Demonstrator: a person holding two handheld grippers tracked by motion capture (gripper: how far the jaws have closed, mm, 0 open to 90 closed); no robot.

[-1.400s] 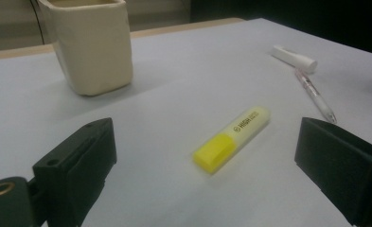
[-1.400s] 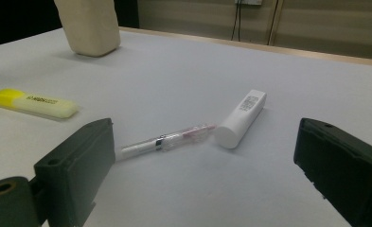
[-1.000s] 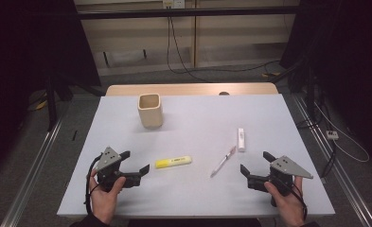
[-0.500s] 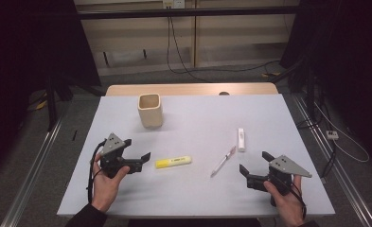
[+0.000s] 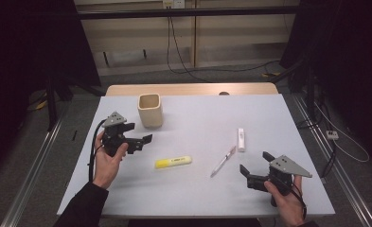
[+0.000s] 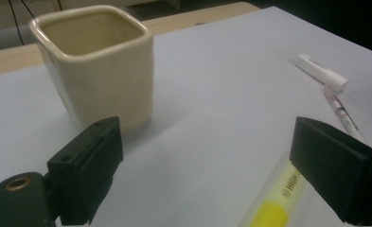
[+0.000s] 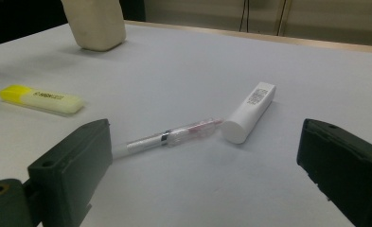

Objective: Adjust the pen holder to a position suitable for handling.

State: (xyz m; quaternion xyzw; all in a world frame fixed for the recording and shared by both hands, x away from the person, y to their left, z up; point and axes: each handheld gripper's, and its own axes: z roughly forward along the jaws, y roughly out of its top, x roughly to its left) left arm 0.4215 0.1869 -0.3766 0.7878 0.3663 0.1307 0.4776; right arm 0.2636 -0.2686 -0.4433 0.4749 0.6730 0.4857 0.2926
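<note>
Nearest the person, the right gripper (image 5: 254,170) hovers low over the front right of the table (image 5: 198,198), its jaws spread wide and holding nothing. The surface is a pale grey-white sheet, matte and plain. Just beyond those jaws lies a clear pen (image 7: 167,138), slanted, its far tip close beside the end of a white tube (image 7: 249,112) — in the right gripper view the two look almost touching.

Left of the pen, near the table's middle, lies the yellow highlighter (image 5: 173,162), flat on the sheet. The left gripper (image 5: 142,142) is held above the table's left part, jaws apart and empty; in its own view the highlighter's end shows just in front of one jaw, not gripped. Farther back stands a cream cup (image 5: 150,110), upright, square-mouthed, well apart from the pens.

Behind the sheet a strip of bare wooden tabletop (image 5: 188,89) shows. Past it the room is dim — a grey floor (image 5: 212,75) with black cables (image 5: 198,66) trailing across it, light wooden panels (image 5: 141,42) along the back wall, and dark shapes to either side.
</note>
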